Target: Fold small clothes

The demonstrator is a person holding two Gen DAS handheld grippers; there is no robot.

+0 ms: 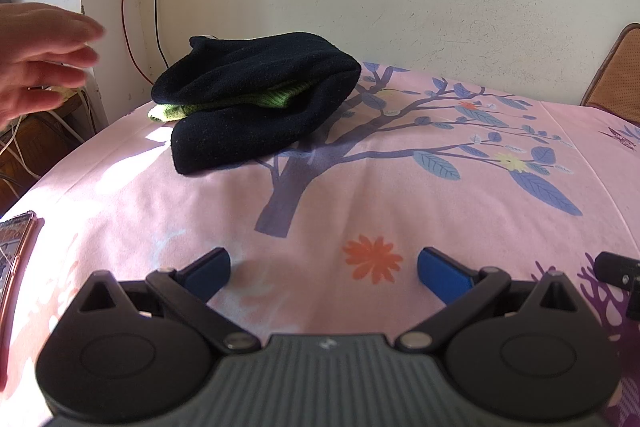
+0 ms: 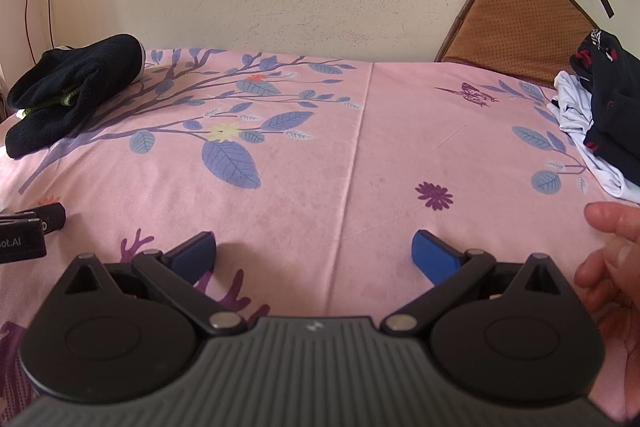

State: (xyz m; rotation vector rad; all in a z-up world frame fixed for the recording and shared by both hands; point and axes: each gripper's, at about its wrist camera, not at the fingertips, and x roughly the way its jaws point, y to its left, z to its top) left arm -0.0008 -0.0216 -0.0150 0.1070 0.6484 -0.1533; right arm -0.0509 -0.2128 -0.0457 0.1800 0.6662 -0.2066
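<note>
A folded black garment (image 1: 256, 99) with a green piece (image 1: 276, 98) tucked inside lies at the far left of the pink bed sheet (image 1: 360, 195); the right wrist view shows that black garment (image 2: 76, 87) at its far left. A pile of unfolded clothes (image 2: 600, 115), black with red marks over white, sits at the right edge. My left gripper (image 1: 324, 271) rests low over the sheet, open, with nothing between its blue fingers. My right gripper (image 2: 314, 253) is likewise open and empty, with part of the left gripper (image 2: 28, 231) beside it.
A bare hand (image 1: 44, 63) hovers at the left, off the gripper. Another hand (image 2: 612, 267) shows at the right edge. A phone (image 1: 16, 251) lies at the bed's near left. A brown chair back (image 2: 516, 15) and cables (image 1: 128, 7) stand by the wall.
</note>
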